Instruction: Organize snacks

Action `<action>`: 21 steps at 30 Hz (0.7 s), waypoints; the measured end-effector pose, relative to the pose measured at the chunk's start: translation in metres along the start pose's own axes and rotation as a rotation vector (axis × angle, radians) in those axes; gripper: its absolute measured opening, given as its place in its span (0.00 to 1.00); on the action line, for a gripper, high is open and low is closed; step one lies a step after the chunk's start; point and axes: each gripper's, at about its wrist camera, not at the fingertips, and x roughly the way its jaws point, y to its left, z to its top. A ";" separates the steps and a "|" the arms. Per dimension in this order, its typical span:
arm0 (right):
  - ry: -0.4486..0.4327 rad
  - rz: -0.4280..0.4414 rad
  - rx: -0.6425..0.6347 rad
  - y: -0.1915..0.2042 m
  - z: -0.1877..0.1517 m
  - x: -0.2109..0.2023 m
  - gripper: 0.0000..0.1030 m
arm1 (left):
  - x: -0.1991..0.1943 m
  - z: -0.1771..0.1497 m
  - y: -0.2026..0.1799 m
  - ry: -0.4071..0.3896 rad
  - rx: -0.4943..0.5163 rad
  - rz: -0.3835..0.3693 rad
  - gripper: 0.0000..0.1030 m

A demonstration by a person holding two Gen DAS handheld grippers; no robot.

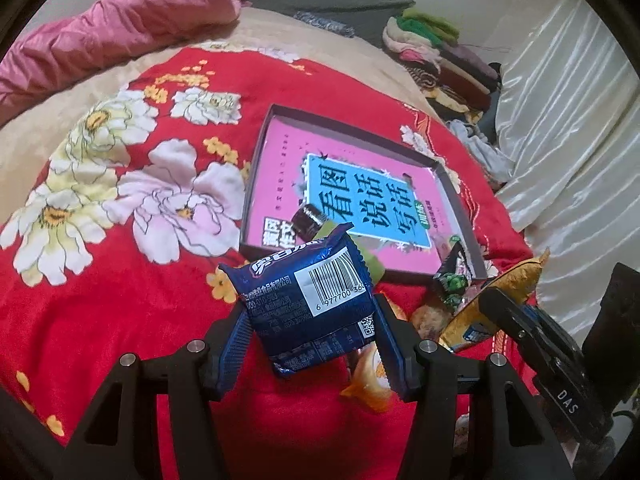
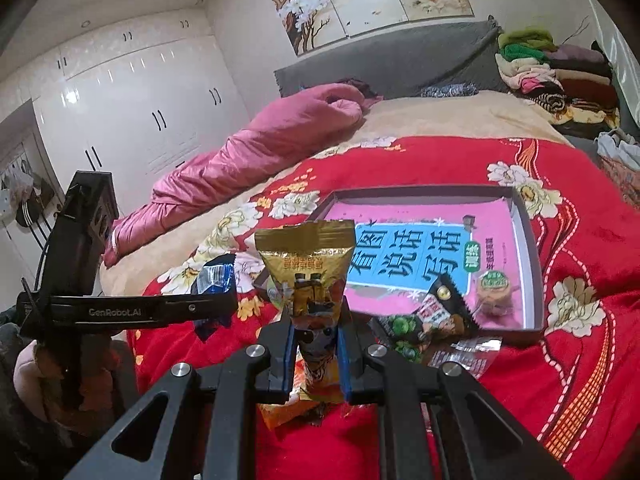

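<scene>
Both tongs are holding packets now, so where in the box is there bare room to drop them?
The box is free across its far half, by the far wall and left wall. Its near right corner is crowded: a dark packet leans over the near rim there.

A red plush blanket with large white and pink flowers (image 1: 132, 184) covers the bed, with a beige sheet (image 2: 460, 116) beyond it. A rumpled pink satin quilt (image 2: 248, 152) lies along the far side, below a grey padded headboard (image 2: 384, 64). A stack of folded clothes (image 2: 556, 80) sits in the corner, and glossy white wardrobe doors (image 2: 140, 120) line the wall.
</scene>
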 end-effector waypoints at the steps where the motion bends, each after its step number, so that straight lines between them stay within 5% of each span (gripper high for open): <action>1: -0.009 -0.007 -0.004 -0.001 0.001 -0.001 0.17 | -0.001 0.001 -0.002 -0.004 0.002 -0.002 0.58; 21: -0.128 -0.035 0.063 -0.035 0.025 -0.024 0.17 | -0.004 0.026 -0.035 -0.048 0.044 -0.051 0.58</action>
